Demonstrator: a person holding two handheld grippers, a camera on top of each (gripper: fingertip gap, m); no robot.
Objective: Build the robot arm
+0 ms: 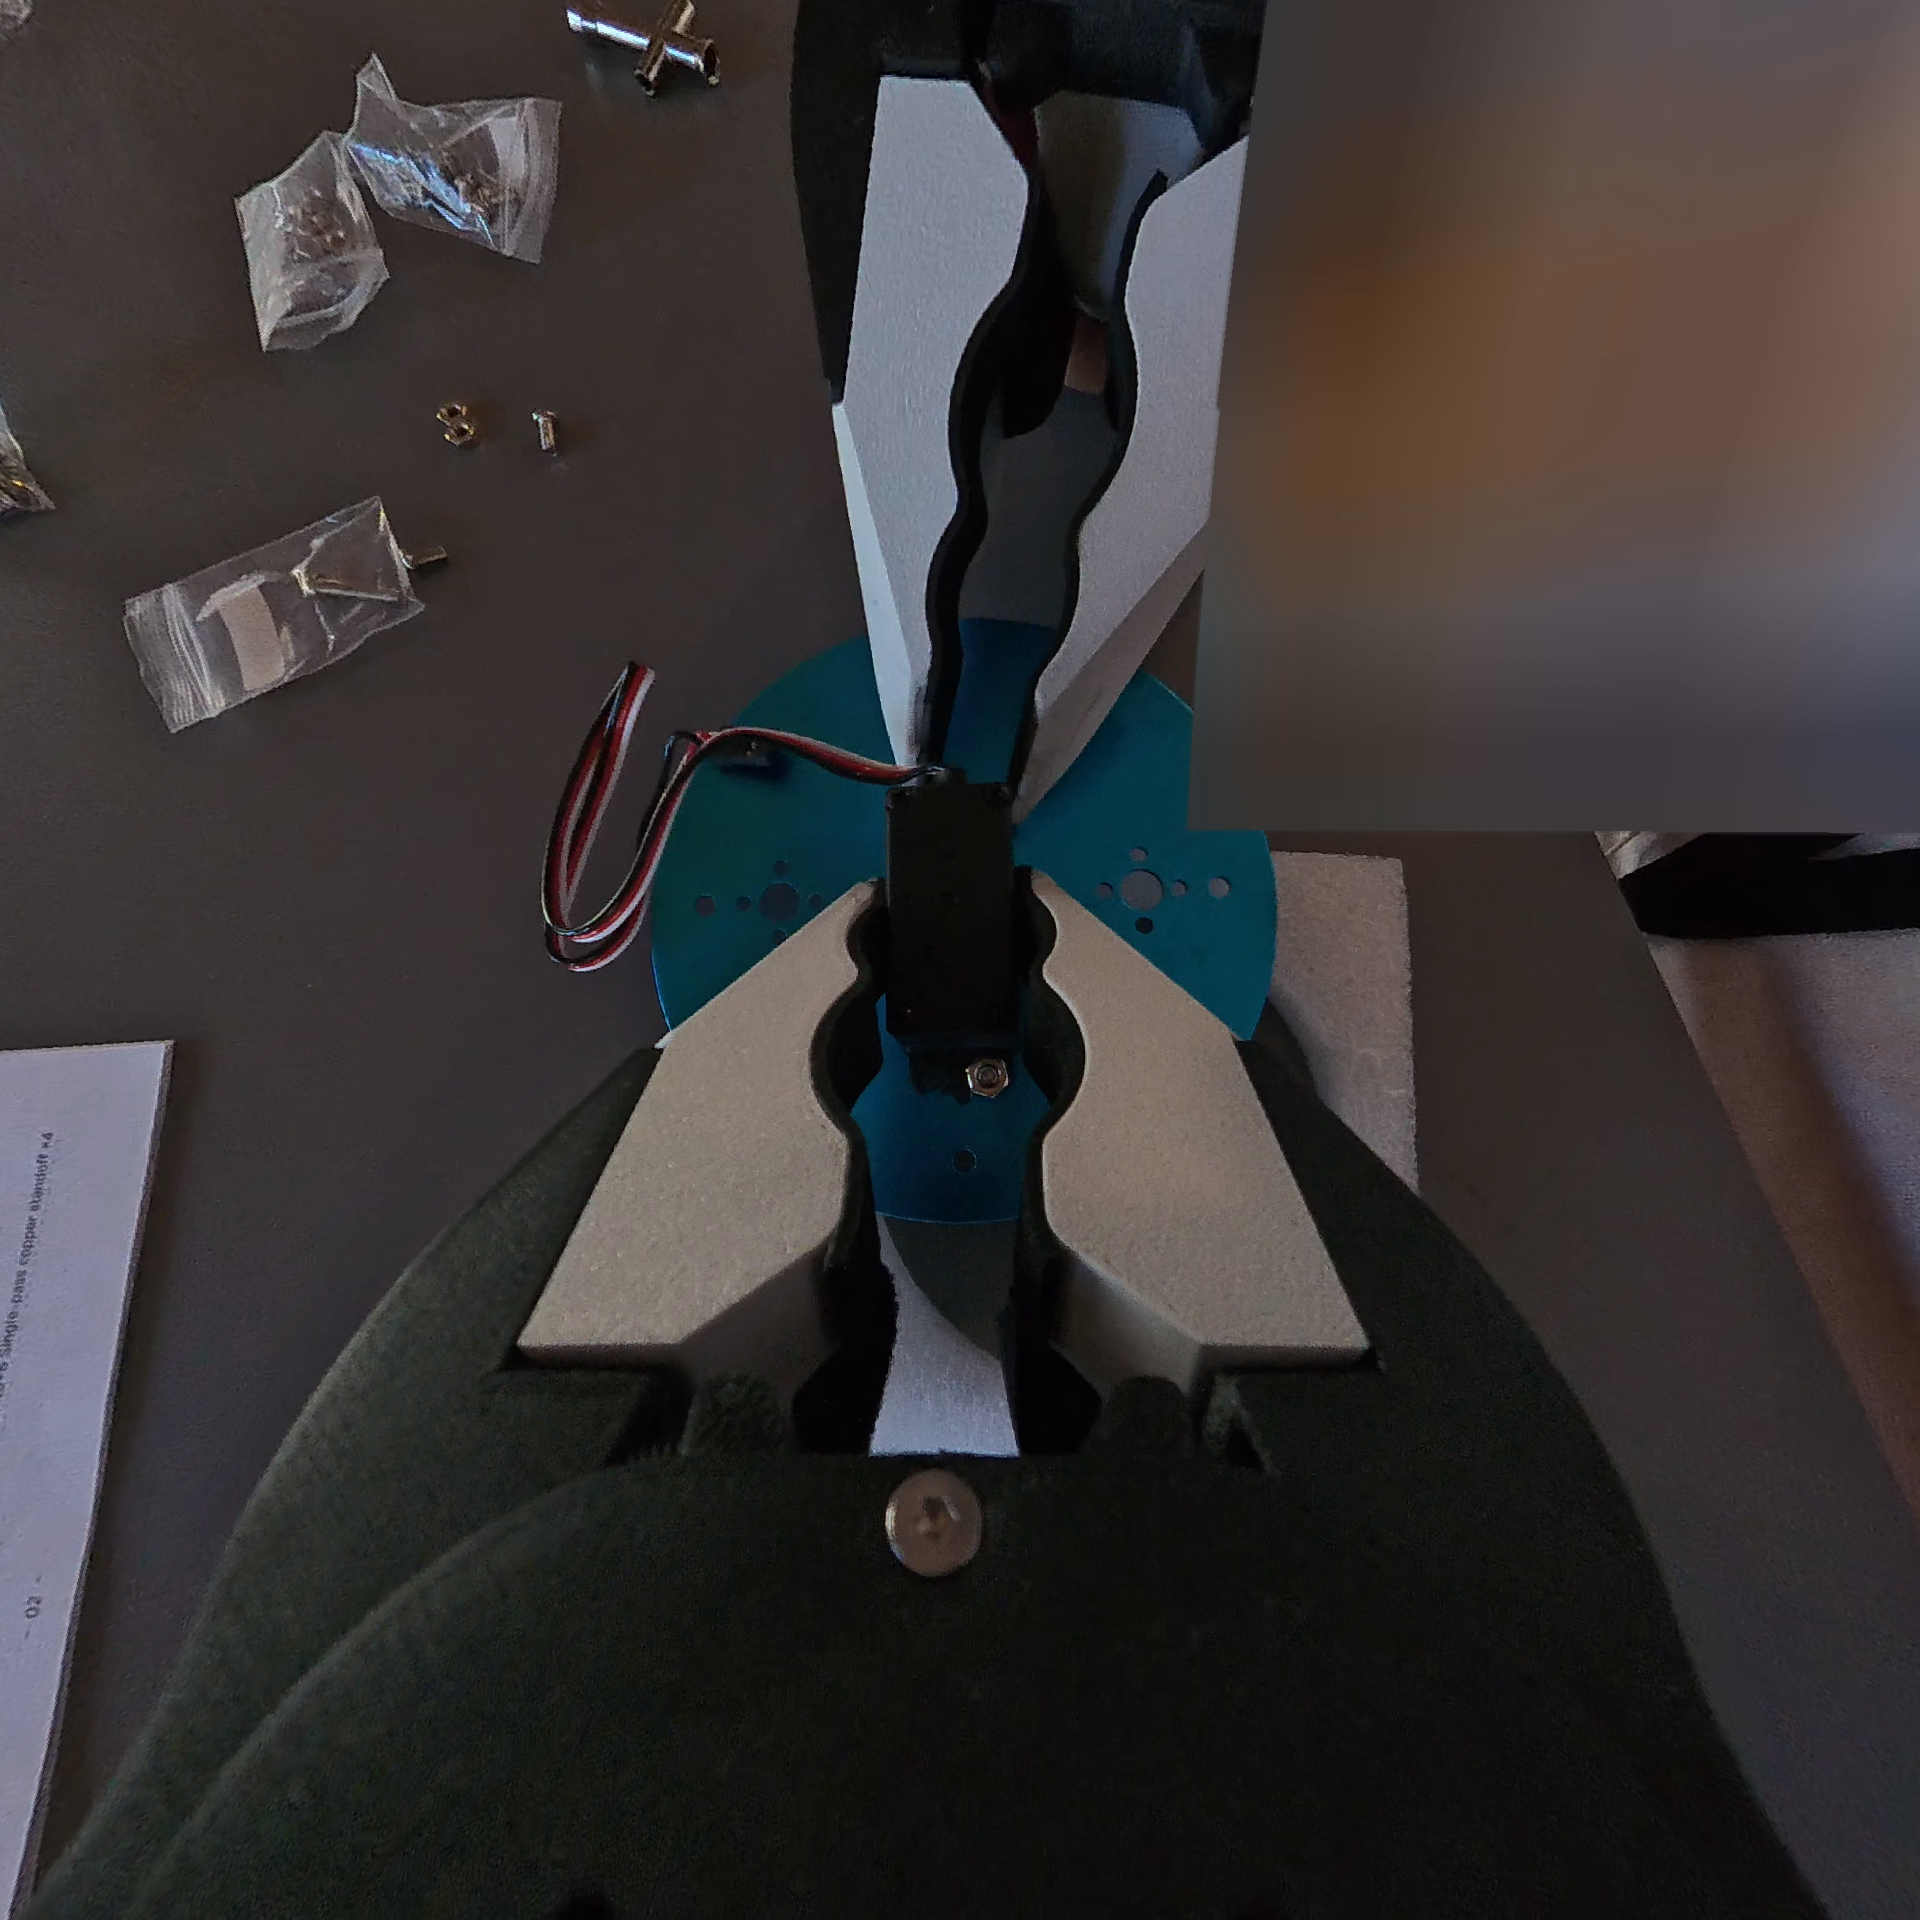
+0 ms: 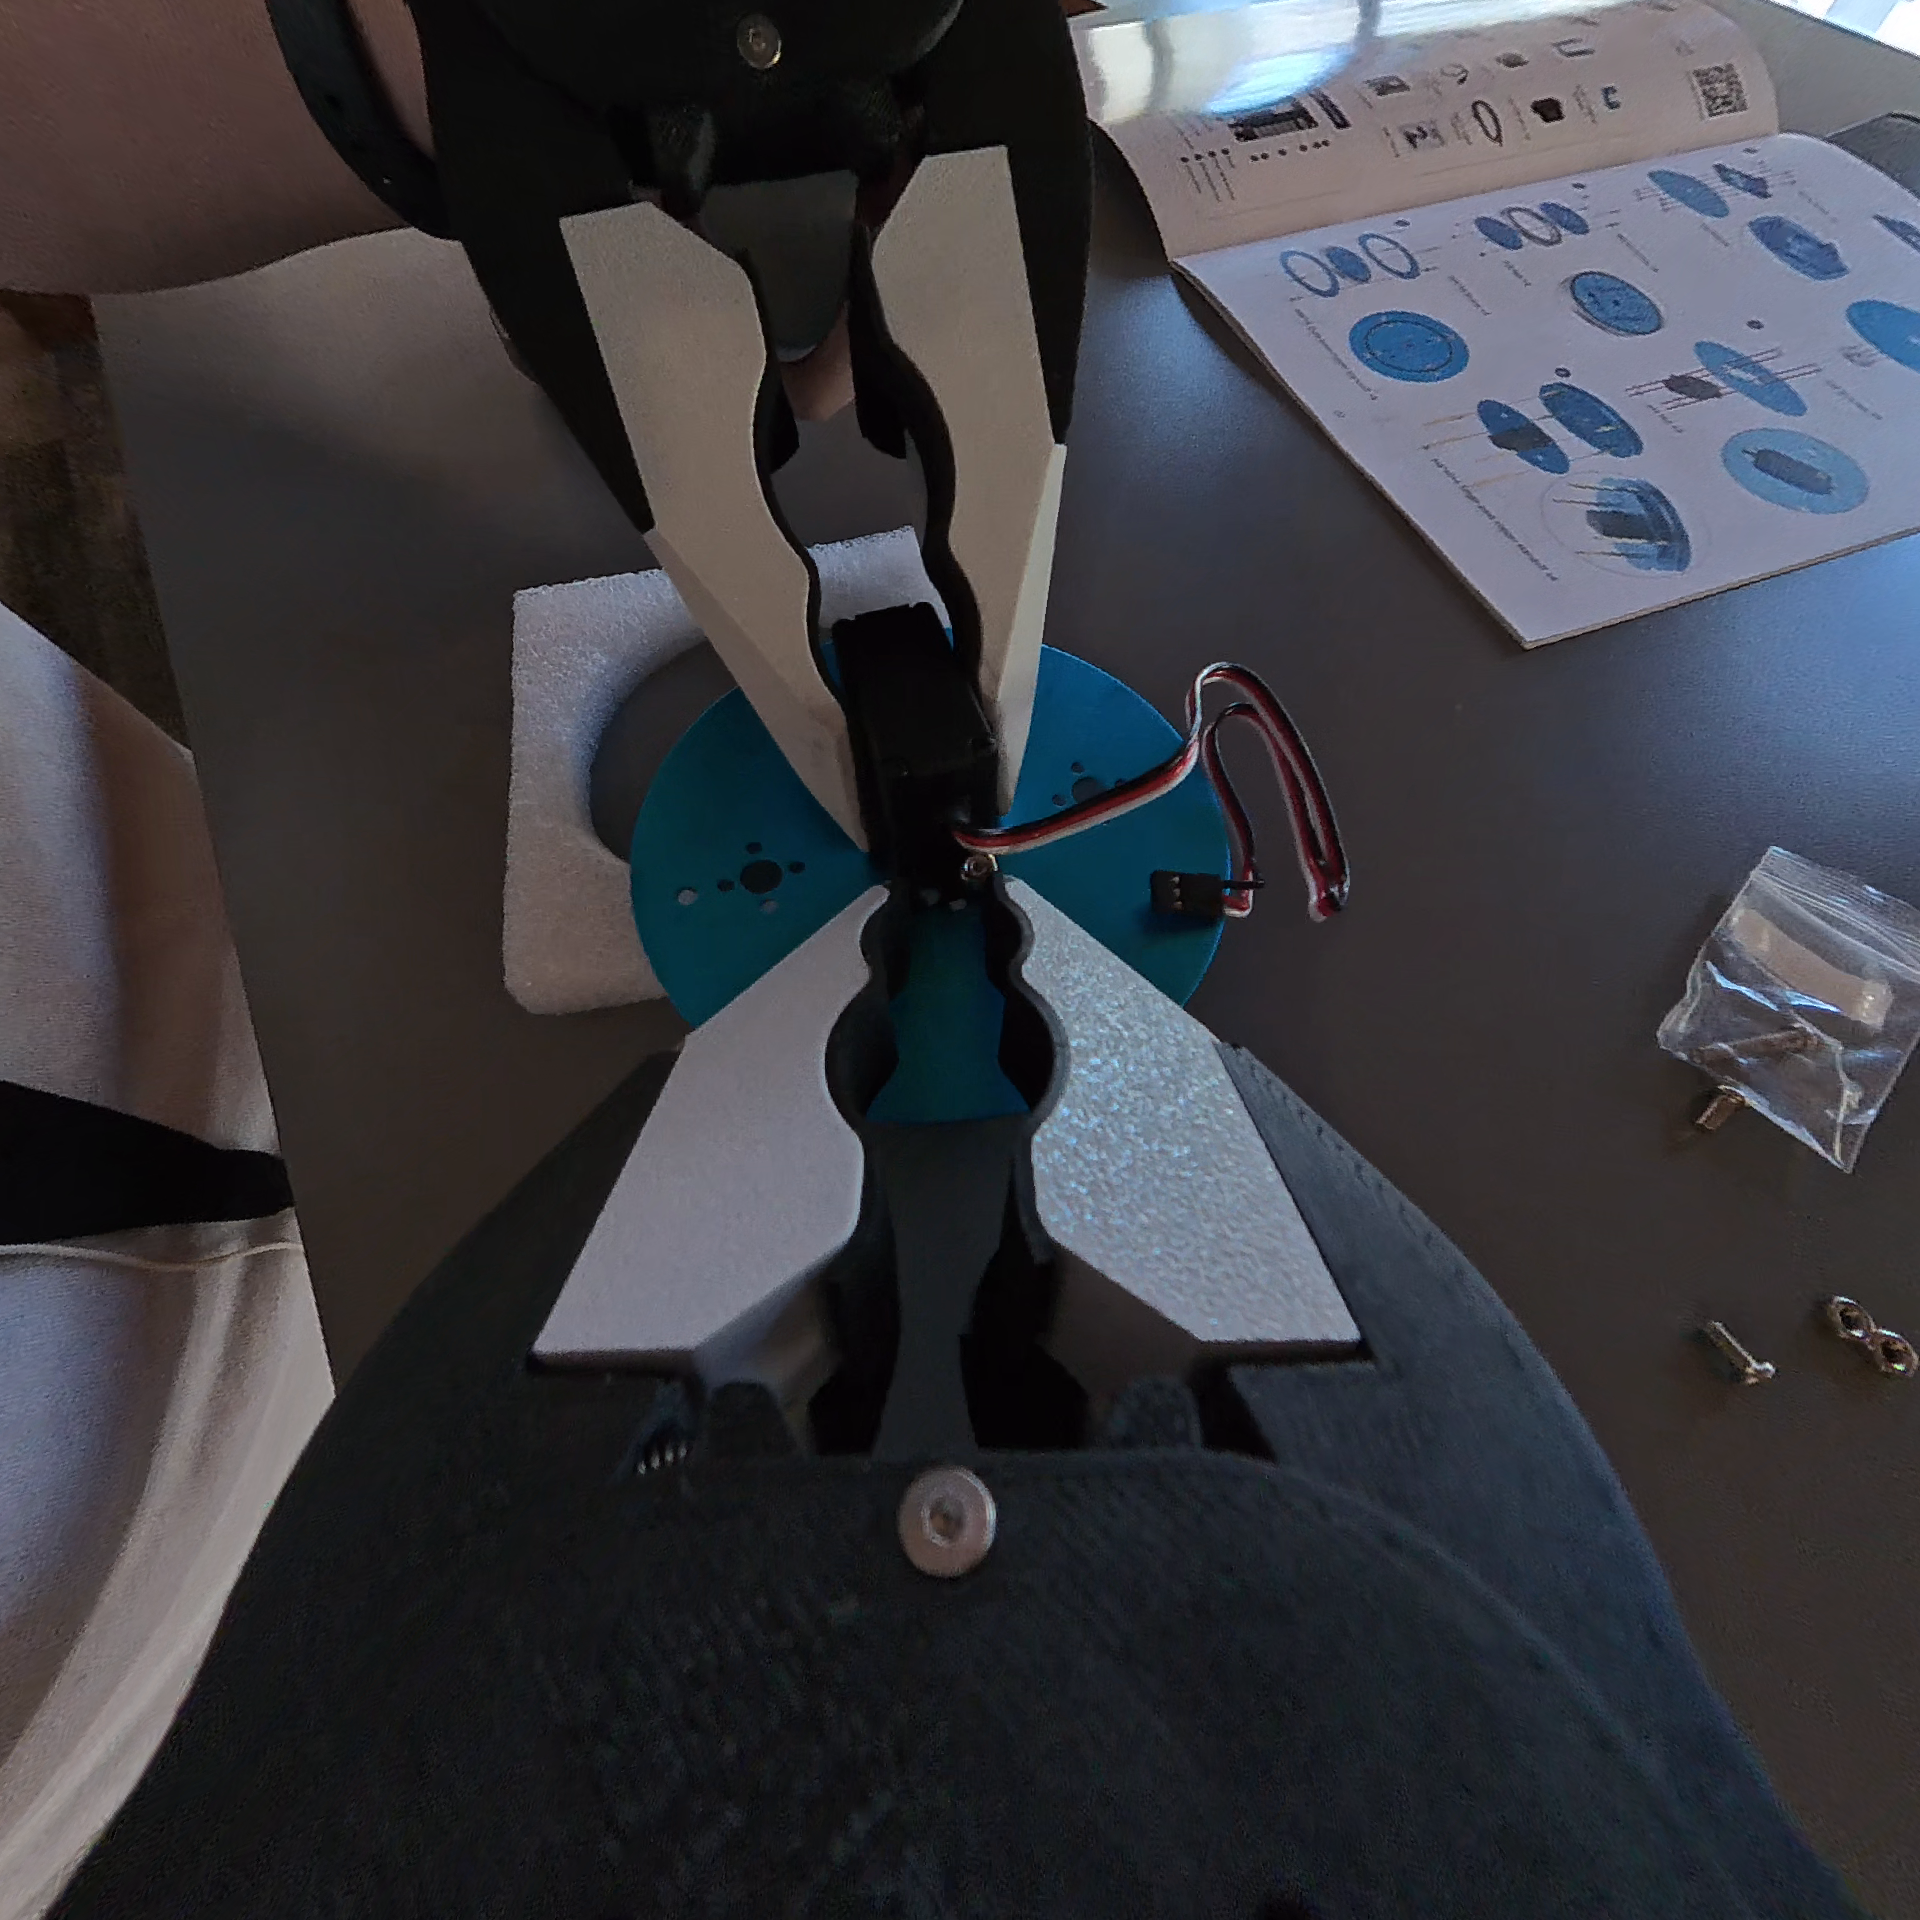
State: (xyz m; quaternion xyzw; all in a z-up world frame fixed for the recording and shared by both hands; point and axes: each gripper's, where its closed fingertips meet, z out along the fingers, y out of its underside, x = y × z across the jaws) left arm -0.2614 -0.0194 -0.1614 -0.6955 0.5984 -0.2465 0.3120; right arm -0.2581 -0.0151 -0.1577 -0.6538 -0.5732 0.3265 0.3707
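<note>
A black servo (image 1: 951, 914) lies on a blue metal disc (image 1: 1143, 935) with drilled holes. My left gripper (image 1: 956, 894) is shut on the servo's body, with a nut (image 1: 982, 1078) on the tab nearest me. My right gripper (image 2: 943, 891) faces it from the other side, its jaws closed narrowly on the servo's (image 2: 914, 748) wire end, beside a small screw (image 2: 977, 864). The red, white and black wire (image 2: 1299, 790) loops off to a black plug (image 2: 1179, 891) on the disc (image 2: 727, 831). Each gripper also shows in the other's view: right (image 1: 971, 758), left (image 2: 920, 800).
White foam (image 2: 561, 727) lies under the disc on a dark table. Clear bags of hardware (image 1: 312, 239), (image 1: 270, 613), loose nuts (image 1: 454, 424), a screw (image 1: 544, 428) and a metal cross wrench (image 1: 655, 36) lie nearby. An open booklet (image 2: 1558, 364) lies behind. A person's white clothing (image 2: 104, 1039) is beside the table edge. The tips of both grippers are at nearly the same place.
</note>
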